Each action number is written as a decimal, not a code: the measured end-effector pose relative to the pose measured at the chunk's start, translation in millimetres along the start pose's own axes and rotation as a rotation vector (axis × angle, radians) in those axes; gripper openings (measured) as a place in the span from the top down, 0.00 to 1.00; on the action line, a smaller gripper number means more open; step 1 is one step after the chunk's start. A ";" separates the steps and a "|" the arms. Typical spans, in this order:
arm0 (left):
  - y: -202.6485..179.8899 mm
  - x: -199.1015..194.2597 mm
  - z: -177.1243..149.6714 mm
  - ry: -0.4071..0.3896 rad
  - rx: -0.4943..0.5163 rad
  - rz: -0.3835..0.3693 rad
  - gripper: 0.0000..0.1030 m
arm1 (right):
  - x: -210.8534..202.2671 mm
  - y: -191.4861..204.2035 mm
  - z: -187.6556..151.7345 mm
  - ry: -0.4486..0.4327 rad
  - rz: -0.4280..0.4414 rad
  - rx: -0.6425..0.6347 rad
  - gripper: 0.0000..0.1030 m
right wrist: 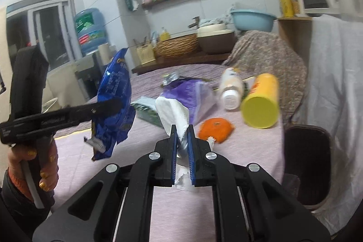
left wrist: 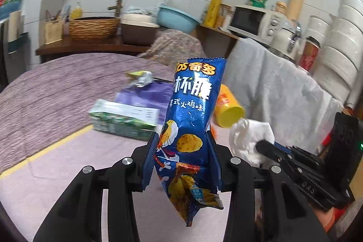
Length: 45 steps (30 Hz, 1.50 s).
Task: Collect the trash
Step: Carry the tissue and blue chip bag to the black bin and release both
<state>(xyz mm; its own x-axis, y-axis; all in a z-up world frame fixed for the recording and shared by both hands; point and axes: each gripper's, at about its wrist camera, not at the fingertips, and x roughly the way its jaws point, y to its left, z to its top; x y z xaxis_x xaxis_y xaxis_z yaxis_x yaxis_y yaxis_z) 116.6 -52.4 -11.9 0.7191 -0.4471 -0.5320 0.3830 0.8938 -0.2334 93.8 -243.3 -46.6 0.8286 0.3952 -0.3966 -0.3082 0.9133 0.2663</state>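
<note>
A blue snack bag (left wrist: 195,101) stands upright between the pads of my left gripper (left wrist: 182,135), which is shut on its lower half. From the right wrist view the same bag (right wrist: 114,92) hangs at the left above the table, pinched by the left gripper (right wrist: 106,106) that a hand (right wrist: 31,169) holds. My right gripper (right wrist: 182,128) is shut on a crumpled white tissue (right wrist: 172,110), lifted over the table. In the left wrist view this tissue (left wrist: 247,137) and the right gripper (left wrist: 263,144) show at the right.
On the purple tablecloth (right wrist: 95,165) lie a yellow canister (right wrist: 261,103), a white bottle (right wrist: 231,87), an orange peel (right wrist: 215,128), a purple bag (right wrist: 188,92), a green box (left wrist: 120,119) and a foil wrapper (left wrist: 140,79). A black bin (right wrist: 306,162) stands beside the table at the right.
</note>
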 end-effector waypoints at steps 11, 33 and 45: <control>-91.8 77.0 -2.2 0.154 0.093 -0.229 0.60 | -13.7 -141.5 -25.6 0.049 -0.330 0.177 0.91; -197.8 228.9 -10.8 0.386 0.179 -0.199 0.60 | 24.4 -260.7 -105.9 0.173 -0.546 0.371 0.36; -226.1 273.7 -18.7 0.427 0.232 -0.154 0.43 | 0.0 -271.9 -127.3 0.181 -0.617 0.434 0.32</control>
<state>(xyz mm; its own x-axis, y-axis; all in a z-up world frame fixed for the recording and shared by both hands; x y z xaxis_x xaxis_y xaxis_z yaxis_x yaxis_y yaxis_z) 216.0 -376.3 -119.9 0.3617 -0.4748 -0.8023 0.6190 0.7659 -0.1742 118.1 -479.1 -230.8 0.6901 -0.1279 -0.7123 0.4258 0.8677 0.2567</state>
